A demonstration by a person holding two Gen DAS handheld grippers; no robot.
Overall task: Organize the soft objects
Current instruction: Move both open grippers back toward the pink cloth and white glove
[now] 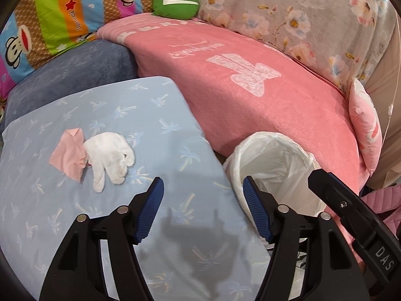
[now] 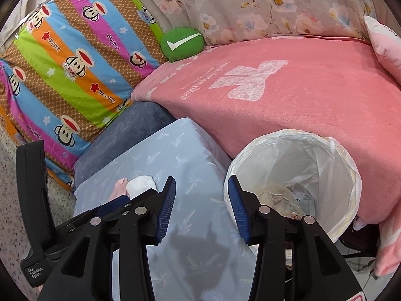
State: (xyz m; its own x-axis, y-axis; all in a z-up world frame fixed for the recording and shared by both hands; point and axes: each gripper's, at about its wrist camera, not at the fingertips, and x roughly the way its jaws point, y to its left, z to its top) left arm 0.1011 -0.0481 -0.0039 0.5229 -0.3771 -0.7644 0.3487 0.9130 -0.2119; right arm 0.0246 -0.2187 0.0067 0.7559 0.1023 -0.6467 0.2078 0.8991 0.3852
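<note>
A white glove (image 1: pixel 110 154) lies on a light blue palm-print cushion (image 1: pixel 155 135), with a pink cloth (image 1: pixel 69 156) touching its left side. My left gripper (image 1: pixel 203 186) hovers open above the cushion's near right part, empty, to the right of the glove. In the right wrist view the glove (image 2: pixel 140 182) and pink cloth (image 2: pixel 119 186) peek out behind the left gripper's body. My right gripper (image 2: pixel 200 190) is open and empty above the cushion (image 2: pixel 180 155), beside a bin lined with a white bag (image 2: pixel 250 160).
The lined bin (image 1: pixel 288 150) stands right of the blue cushion, with crumpled items inside. A pink blanket (image 1: pixel 250 100), a dark blue cushion (image 1: pixel 75 75), a striped monkey-print pillow (image 2: pixel 75 62), a green check-mark plush (image 2: pixel 184 42) and floral fabric (image 2: pixel 250 5) lie behind.
</note>
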